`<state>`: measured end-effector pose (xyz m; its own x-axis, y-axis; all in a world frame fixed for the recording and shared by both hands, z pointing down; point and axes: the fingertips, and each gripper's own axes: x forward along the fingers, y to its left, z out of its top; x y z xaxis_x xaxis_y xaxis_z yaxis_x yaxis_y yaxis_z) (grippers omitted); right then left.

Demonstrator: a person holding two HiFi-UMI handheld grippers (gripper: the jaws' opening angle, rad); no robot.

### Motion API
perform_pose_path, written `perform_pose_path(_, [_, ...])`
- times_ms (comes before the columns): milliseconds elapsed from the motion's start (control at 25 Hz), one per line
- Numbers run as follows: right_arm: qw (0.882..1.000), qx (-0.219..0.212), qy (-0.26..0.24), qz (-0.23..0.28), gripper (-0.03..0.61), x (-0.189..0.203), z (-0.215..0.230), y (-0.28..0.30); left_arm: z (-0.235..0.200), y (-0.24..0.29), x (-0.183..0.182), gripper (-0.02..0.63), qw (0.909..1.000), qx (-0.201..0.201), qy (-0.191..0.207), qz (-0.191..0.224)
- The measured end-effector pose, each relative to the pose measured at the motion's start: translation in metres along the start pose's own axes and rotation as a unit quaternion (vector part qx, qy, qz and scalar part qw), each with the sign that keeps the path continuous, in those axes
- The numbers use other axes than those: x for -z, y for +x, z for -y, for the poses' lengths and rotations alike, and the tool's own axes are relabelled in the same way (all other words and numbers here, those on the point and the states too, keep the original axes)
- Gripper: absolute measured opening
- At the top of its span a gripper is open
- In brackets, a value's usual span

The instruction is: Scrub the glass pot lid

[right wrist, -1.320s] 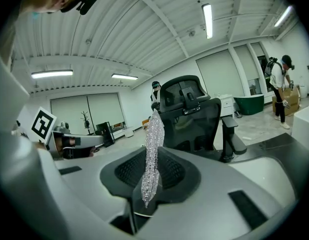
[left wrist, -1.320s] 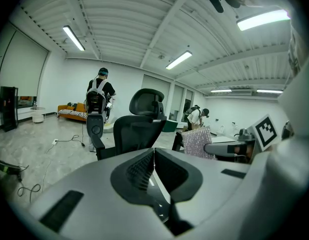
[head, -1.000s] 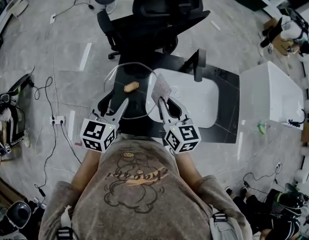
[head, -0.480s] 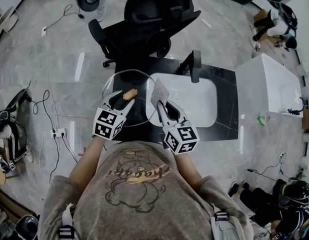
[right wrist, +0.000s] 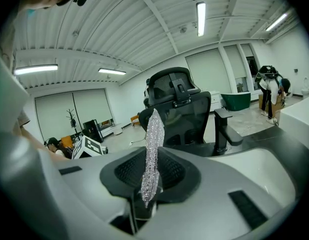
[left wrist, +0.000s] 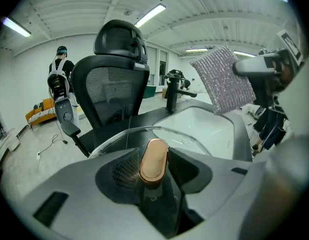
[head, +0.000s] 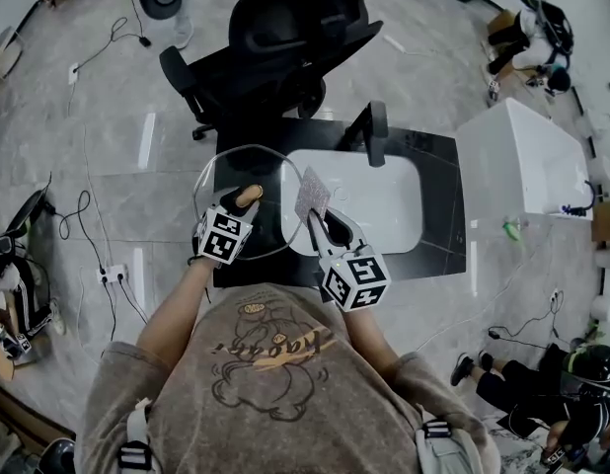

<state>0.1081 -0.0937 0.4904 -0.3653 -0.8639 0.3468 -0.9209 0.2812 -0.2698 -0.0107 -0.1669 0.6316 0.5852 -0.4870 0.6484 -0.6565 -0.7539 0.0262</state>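
Now the left gripper (head: pixel 236 206) has come down over the glass pot lid (head: pixel 216 178). Its jaws, near their widest, have just been closing with the copper-coloured knob (left wrist: pixel 153 159) between them; the pads (left wrist: pixel 125 170) sit hard by its flanks with no plain squeeze yet. I judge this to be the steadying hold being set, so scrubbing can start once the knob is pinched. The right gripper (right wrist: pixel 149 196) is clamped on a silvery mesh scrubber (right wrist: pixel 153 139), held upright near the white sink (head: pixel 384 210). The lid lies flat on the black counter (head: pixel 438 215), just left of the sink, knob up. The oval knob's long axis runs away from the person, slanting toward the sink, roughly along the left jaws.
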Motion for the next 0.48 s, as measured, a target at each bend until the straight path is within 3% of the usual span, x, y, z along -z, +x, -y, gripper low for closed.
perform_pose_path(240, [1.000, -0.002, -0.015, -0.025, 0.077, 0.010, 0.017, 0.007, 0.000, 0.001, 0.000, 0.190, 0.9999, -0.004, -0.011, 0.006])
perform_pose_path(480, [0.996, -0.068, -0.003, -0.049, 0.077, 0.000, 0.038, 0.047, 0.001, 0.002, -0.002, 0.190, 0.9999, -0.005, -0.014, 0.008])
